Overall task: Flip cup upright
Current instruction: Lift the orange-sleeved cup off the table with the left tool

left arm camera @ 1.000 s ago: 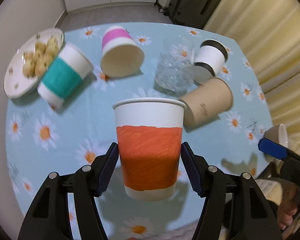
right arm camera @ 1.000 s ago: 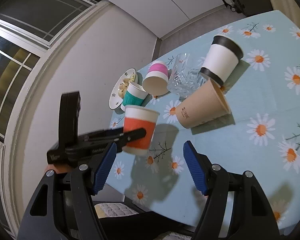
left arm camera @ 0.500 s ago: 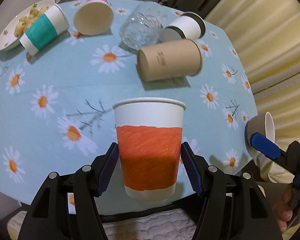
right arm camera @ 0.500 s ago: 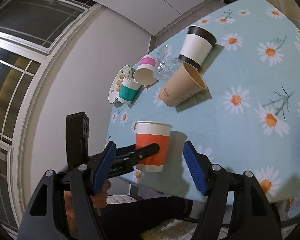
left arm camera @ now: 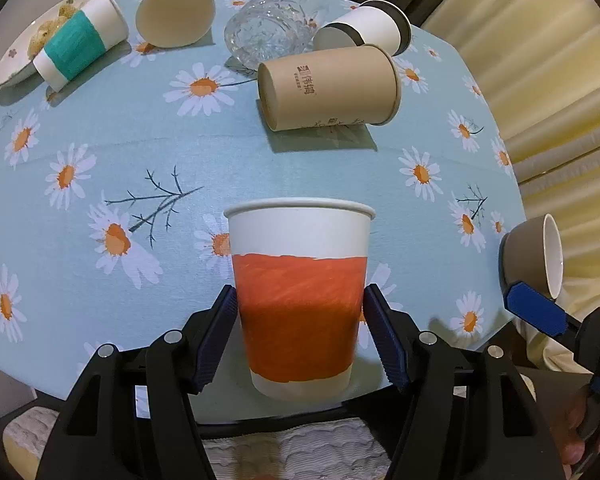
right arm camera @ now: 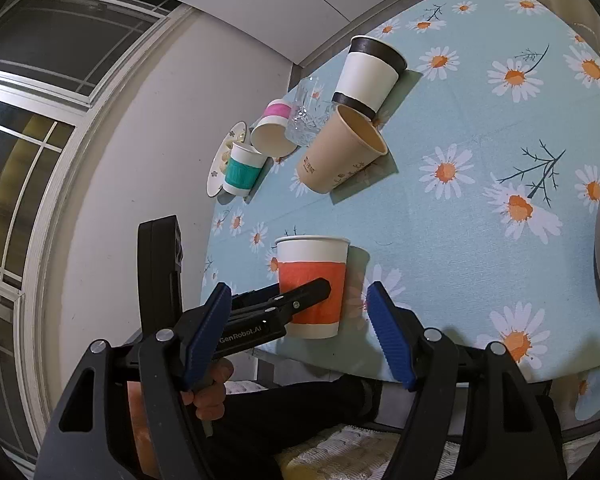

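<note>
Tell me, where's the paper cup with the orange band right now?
The orange-banded paper cup stands upright between the left gripper fingers, at the near edge of the daisy tablecloth, nearer than the tipped brown paper cup.

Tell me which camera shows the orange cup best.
Left wrist: the orange cup fills the centre, upright, gripped by the left claw. In the right wrist view it is smaller, with one claw finger across its band.

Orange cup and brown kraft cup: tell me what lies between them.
Only bare daisy tablecloth lies between the orange cup and the brown kraft cup, as the left wrist view shows.
</note>
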